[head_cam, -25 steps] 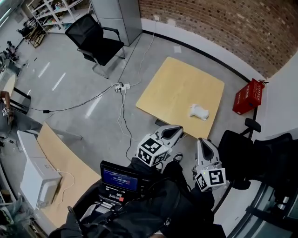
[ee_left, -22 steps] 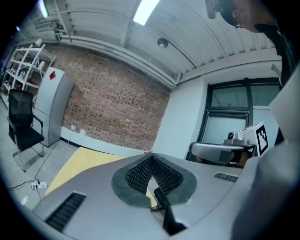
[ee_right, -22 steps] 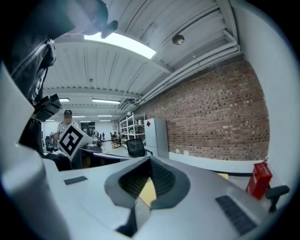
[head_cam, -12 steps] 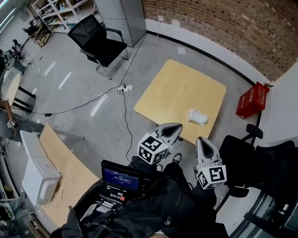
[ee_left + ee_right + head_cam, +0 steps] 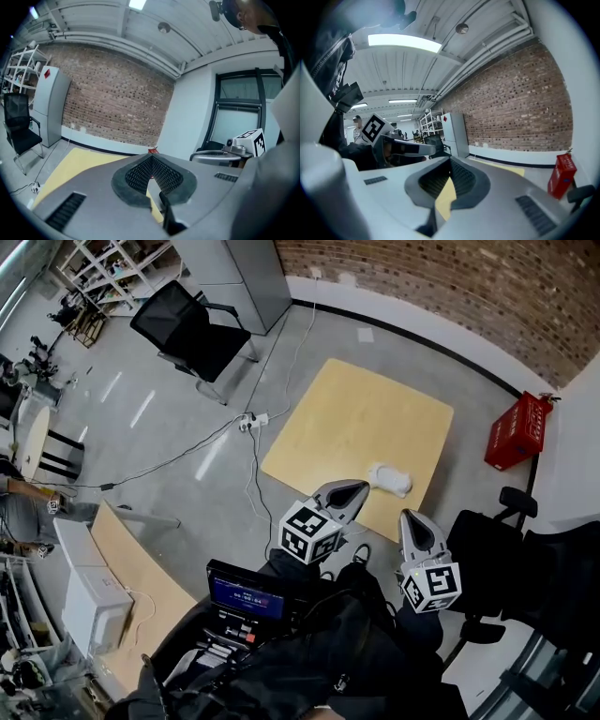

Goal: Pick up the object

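**A:** What has changed in the head view?

**B:** The person has moved in. The one white object (image 5: 389, 479) on the single yellow counter (image 5: 356, 418) lies nearer both grippers than a second ago. The left gripper (image 5: 353, 487) has its tip just beside it, and the right gripper (image 5: 413, 517) is a little short. The reach looks well along, with no grasp yet.

**A:** And the left gripper view?

**B:** Its fingers (image 5: 136, 173) are closed on nothing. The object cannot be made out there.

**A:** The right gripper view?

**B:** Closed and empty too. It shows one counter and one red crate (image 5: 561, 180). The fingers would likely have to open first.
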Tool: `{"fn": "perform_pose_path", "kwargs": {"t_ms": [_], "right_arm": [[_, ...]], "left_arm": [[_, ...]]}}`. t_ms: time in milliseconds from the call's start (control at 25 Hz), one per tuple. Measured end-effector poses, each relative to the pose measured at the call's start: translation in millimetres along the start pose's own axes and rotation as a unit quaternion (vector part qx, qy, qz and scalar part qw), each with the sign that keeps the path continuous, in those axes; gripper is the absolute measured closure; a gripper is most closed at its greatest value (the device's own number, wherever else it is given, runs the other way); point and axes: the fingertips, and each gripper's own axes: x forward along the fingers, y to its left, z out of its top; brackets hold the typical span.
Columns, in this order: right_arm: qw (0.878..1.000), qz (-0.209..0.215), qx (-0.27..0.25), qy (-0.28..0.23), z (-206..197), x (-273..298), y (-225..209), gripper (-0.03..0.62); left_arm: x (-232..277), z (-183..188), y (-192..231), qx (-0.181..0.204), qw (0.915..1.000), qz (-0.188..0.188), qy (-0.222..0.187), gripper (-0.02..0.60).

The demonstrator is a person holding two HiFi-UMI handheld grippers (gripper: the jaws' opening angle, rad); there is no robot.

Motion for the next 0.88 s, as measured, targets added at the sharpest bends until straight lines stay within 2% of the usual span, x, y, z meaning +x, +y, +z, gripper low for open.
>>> {"fn": "perform_pose_path", "kwargs": {"t_ms": [120, 320, 560, 720, 880], "right_arm": [[1.000, 0.005, 0.012, 0.003, -5, 3, -16, 0.589], [0.999, 0.006, 0.029, 0.014, -19, 9, -40, 0.589], [0.999, 0.011, 0.035, 0.040, -38, 25, -41, 0.589], [0.997, -0.004, 0.004, 0.077, -63, 41, -35, 0.589], [0.989, -0.023, -0.058, 0.133, -97, 53, -38, 0.589]], "left_arm": [[13, -4, 6, -0.011, 0.9997, 0.015, 0.013, 0.583], [30, -16, 9, -0.008, 0.9992, 0.023, 0.032, 0.584], [30, -36, 26, -0.024, 0.9978, 0.042, 0.045, 0.583], [24, -51, 45, -0.031, 0.9971, 0.049, 0.049, 0.583], [31, -77, 65, -0.043, 0.9950, 0.060, 0.068, 0.583]]}}
